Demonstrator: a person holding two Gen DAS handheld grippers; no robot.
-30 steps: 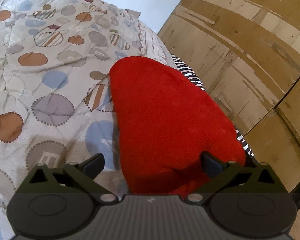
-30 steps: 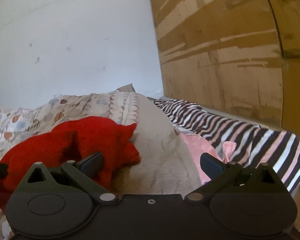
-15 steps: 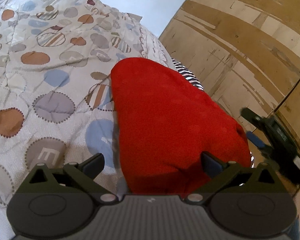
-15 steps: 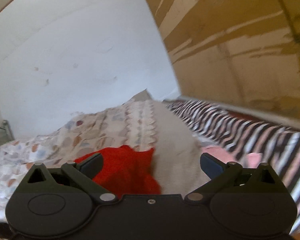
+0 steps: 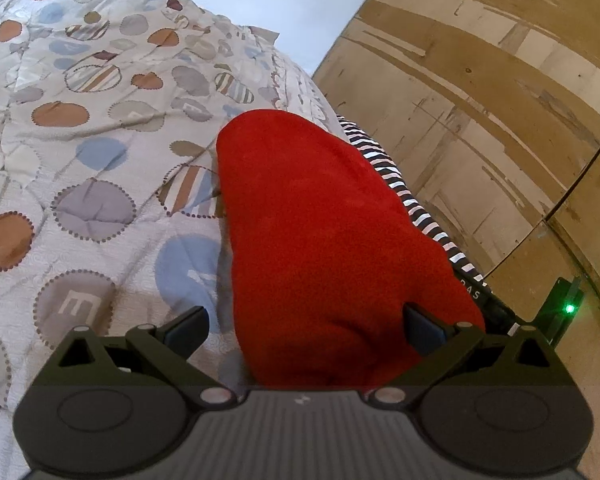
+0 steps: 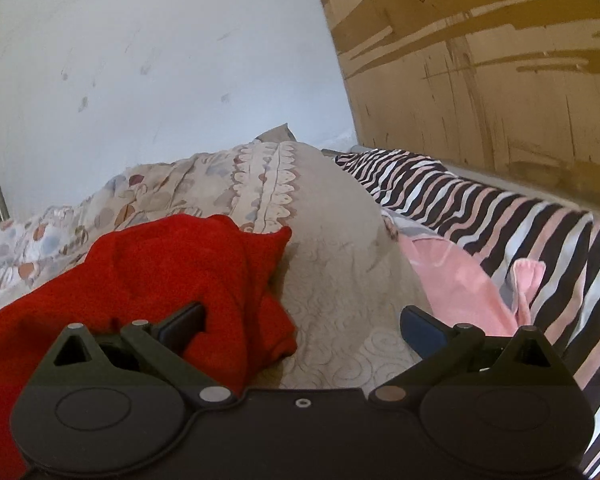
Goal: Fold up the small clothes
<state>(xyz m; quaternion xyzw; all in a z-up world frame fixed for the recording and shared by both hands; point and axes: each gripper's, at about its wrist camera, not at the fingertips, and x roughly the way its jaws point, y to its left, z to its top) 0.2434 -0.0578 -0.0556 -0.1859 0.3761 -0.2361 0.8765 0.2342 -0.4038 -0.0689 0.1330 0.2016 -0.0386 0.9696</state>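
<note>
Both claws are spread wide and nothing is held in either. Between the fingers of the left claw point(image 5: 306, 326) the near end of a red garment point(image 5: 324, 232) is framed; from there it runs away as one long smooth mound over the quilt point(image 5: 80, 152), with a striped sheet point(image 5: 412, 204) along its right edge and a wooden panel point(image 5: 480, 100) beyond. The right claw point(image 6: 302, 326) is held low over the plain side of the quilt point(image 6: 340, 280), where the rumpled red garment point(image 6: 160, 276) lies heaped at its left finger and a pink cloth point(image 6: 456, 280) just beside its right one. Whether one layer or several lie under the left claw cannot be told from this angle. A clean fold would probably be helped if the near hem were pinched through all its layers, the far corner taken by the other claw, and the pink cloth kept out of the bite. Slack should be drawn out before the cloth is laid over.
</note>
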